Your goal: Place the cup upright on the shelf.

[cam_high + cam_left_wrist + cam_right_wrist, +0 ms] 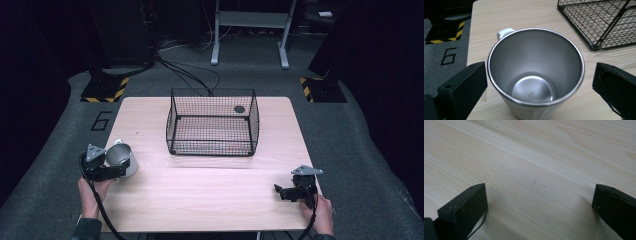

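Cup (535, 75) base cut off below

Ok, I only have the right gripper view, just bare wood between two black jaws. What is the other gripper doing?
Observer: The left gripper is at a steel cup, jaws open on either side of it, not touching.
Operator: Is the cup upright?
Observer: Yes, it stands on the table, empty inside, with a white handle on its far side.
Operator: Anything else on the table?
Observer: A black wire basket sits at the middle of the far half, apart from the cup.
Operator: And my gripper?
Observer: The right gripper is open near the table's near right corner.
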A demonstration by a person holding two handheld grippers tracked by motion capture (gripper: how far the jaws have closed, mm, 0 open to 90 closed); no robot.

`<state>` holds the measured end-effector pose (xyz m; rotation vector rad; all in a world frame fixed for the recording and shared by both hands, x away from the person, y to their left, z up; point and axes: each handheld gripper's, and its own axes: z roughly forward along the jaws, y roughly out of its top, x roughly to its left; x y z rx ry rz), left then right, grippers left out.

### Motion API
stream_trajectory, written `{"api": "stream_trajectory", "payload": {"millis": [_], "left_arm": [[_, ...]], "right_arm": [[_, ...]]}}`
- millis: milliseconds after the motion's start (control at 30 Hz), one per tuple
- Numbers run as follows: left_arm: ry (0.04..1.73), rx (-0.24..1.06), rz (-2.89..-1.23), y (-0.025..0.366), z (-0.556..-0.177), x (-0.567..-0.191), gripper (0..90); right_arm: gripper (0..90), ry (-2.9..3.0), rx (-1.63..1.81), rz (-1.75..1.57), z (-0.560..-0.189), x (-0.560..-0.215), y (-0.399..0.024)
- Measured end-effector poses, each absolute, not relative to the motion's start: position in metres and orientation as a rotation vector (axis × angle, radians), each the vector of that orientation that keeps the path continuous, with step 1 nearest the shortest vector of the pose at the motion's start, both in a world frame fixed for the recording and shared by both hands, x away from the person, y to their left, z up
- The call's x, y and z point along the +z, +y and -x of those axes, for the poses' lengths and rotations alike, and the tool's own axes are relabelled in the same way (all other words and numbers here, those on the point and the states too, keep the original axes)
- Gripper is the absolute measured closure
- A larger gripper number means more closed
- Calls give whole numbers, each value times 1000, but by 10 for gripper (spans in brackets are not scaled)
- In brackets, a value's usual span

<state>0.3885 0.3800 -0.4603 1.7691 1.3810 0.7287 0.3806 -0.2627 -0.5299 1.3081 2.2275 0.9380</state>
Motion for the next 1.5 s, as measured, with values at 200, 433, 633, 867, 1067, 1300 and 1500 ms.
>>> {"api": "stream_trajectory", "payload": {"millis": [200, 433, 633, 867, 1067, 1300, 1500], "left_arm": [[1398, 743, -1759, 379, -398, -462, 0], [1419, 757, -1779, 375, -406, -464, 14], [1414, 768, -1769, 374, -407, -465, 53], [1413, 763, -1784, 375, -406, -464, 60], [1398, 752, -1791, 376, -406, -463, 62], [1360, 733, -1809, 376, -404, -459, 62], [1326, 723, -1811, 374, -400, -453, 63]], "right_arm": [[0, 2227, 938, -1308, -381, -530, -263], [0, 2227, 938, -1308, -381, -530, -263], [0, 2227, 938, -1308, -381, -530, -263], [0, 2228, 938, -1308, -381, -530, -263], [0, 2228, 938, -1308, -381, -530, -263], [0, 2228, 938, -1308, -381, -530, -263], [0, 2228, 938, -1308, -381, -530, -263]]}}
